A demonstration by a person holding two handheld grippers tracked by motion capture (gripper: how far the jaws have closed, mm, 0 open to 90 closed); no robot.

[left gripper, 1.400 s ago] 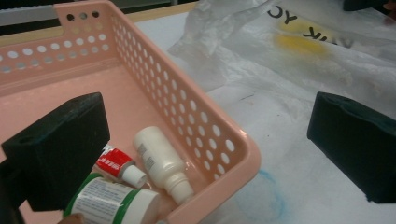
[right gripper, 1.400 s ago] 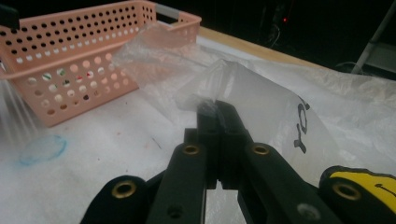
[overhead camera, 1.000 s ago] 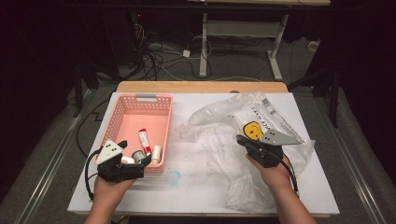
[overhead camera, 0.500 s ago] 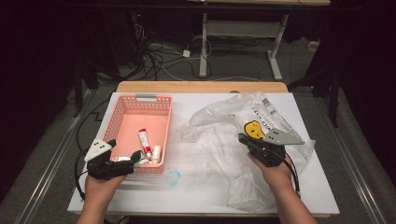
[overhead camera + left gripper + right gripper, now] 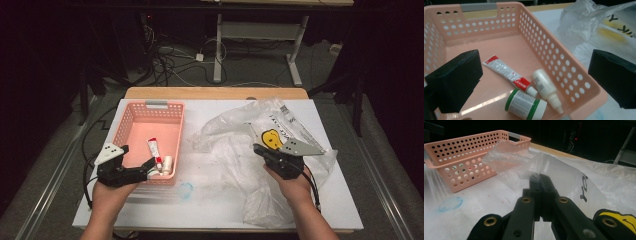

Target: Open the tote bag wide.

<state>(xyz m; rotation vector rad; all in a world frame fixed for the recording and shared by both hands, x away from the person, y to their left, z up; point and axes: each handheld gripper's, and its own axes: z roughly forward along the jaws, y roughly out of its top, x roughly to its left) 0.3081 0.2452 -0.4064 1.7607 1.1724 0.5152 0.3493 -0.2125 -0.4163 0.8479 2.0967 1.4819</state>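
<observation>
Pinching a fold of the clear plastic bag [image 5: 564,177], the right gripper [image 5: 540,178] has its jaws pressed together on the film, and the bag sprawls across the right half of the white table [image 5: 210,210]. At the near corner of the pink basket [image 5: 554,52] the left gripper [image 5: 150,167] holds its jaws wide apart with nothing between them. Inside the basket lie a red-and-white tube [image 5: 507,73], a small white bottle [image 5: 544,86] and what looks like a green-lidded jar [image 5: 525,104], clustered together near that corner.
</observation>
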